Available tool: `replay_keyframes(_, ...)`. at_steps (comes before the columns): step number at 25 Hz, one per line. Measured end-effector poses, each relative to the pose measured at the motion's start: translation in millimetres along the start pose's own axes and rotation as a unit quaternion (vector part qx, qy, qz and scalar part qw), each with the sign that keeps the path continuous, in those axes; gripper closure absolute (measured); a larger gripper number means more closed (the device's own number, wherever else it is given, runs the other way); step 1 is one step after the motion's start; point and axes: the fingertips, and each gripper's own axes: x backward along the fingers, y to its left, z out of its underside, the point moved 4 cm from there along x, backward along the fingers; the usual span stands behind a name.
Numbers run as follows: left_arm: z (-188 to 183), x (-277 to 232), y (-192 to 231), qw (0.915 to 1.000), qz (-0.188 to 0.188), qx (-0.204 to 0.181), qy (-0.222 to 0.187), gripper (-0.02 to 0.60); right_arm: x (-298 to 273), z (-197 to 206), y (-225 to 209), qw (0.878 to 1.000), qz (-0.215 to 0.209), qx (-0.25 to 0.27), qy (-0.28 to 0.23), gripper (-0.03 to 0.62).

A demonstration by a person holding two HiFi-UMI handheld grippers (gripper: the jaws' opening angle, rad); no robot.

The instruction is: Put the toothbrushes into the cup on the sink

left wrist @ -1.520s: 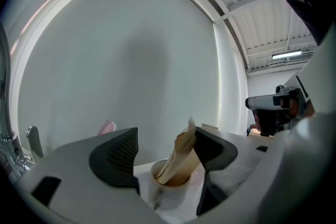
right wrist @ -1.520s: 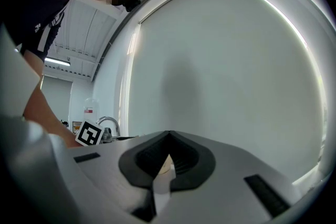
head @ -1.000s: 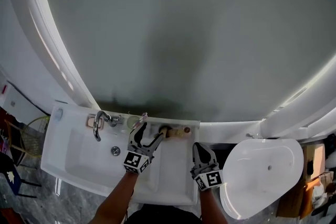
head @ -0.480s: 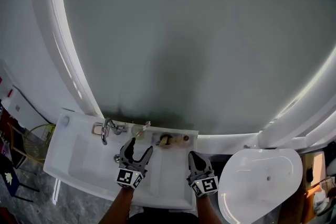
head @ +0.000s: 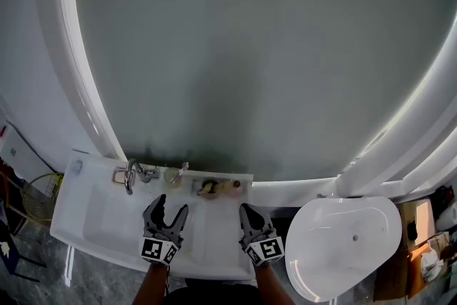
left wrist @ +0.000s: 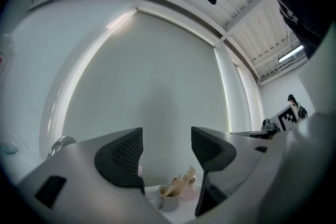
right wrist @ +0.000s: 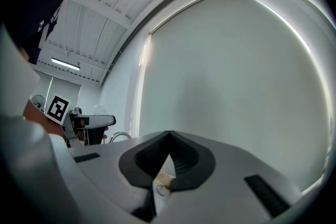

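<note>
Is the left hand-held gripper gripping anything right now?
No, the left hand-held gripper has its jaws standing apart with nothing clamped between them.

Head view: from above, facing steeply down; white rectangular ceramic sink (head: 93,214) at lower left, pale grey curved wall panel (head: 243,46) filling the upper frame.
Left gripper view: low and close behind the left gripper (left wrist: 167,144), facing the panel.
Right gripper view: likewise, behind the right gripper (right wrist: 168,139).
Shared by all three: the panel; small tan container (head: 208,187) on the sink's back ledge, lower centre.
</note>
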Motion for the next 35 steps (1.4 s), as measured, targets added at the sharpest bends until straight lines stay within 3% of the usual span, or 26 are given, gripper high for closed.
replay_keyframes(3, -2.6, 5.4, -3.5, 1.0, 0.001, -0.005, -0.003, 0.305, -0.3, -8.7, 6.8, 1.0, -0.01, 0.013, -0.004, 0.566)
replay_keyframes(6, -4.5, 9.4, -5.7, 1.0, 0.003, -0.004, -0.004, 0.508, -0.3, -16.4, 10.2, 1.0, -0.014, 0.012, -0.012, 0.566)
replay_keyframes(8, -4.9, 12.9, -9.9, 1.0, 0.004, -0.006, -0.002, 0.548, 3.4, -19.6, 13.1, 1.0, -0.017, 0.013, -0.015, 0.566)
replay_keyframes(15, -9.1, 21.0, -23.1, 0.9998, 0.006, -0.018, -0.004, 0.557, 11.7, -26.7, 23.8, 0.999, -0.027, 0.023, -0.022, 0.566)
replay_keyframes(35, -18.8, 27.2, -22.9, 0.9996, 0.027, 0.001, -0.004, 0.557, 17.8, -26.5, 44.7, 0.999, -0.025, 0.028, -0.016, 0.566)
